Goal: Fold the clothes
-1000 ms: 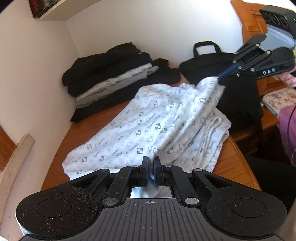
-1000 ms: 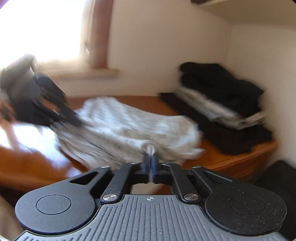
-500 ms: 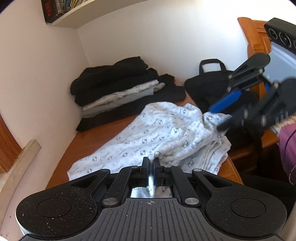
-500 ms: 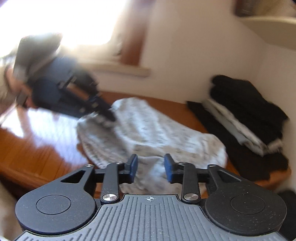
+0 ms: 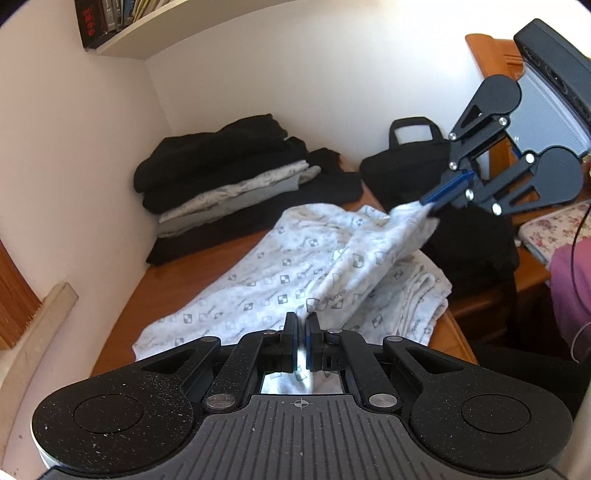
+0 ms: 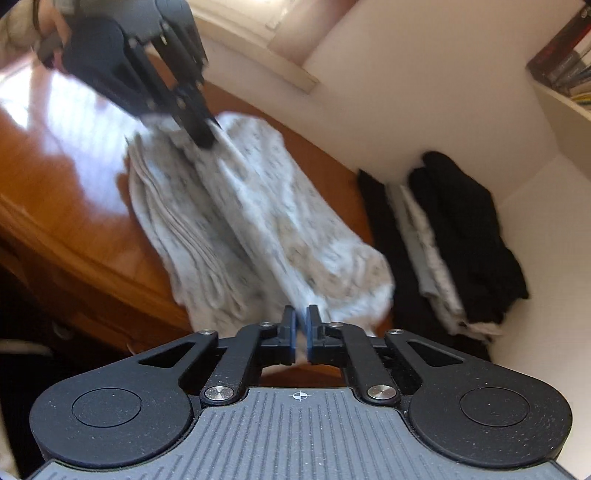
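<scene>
A white patterned garment (image 5: 295,266) lies across the wooden worktop (image 5: 177,273), partly bunched, with a stretch of it pulled taut between the two grippers. The left gripper (image 5: 301,328) is closed on a fold of this cloth at the near edge, the fabric showing in the narrow slit between its blue pads. The right gripper (image 5: 430,199), seen from the left wrist camera at the far right of the worktop, is pinched on another corner of the same garment and holds it lifted above the surface; its own camera shows its jaws together with white cloth caught between them (image 6: 301,326). Behind the garment, against the wall corner, sits a stack of folded clothes (image 5: 236,181), mostly black with pale grey layers between. A black bag (image 5: 410,158) with a carrying handle stands at the back right, near more dark fabric. A shelf with books (image 5: 122,22) hangs above. A purple sleeve (image 5: 570,284) shows at the right edge.
</scene>
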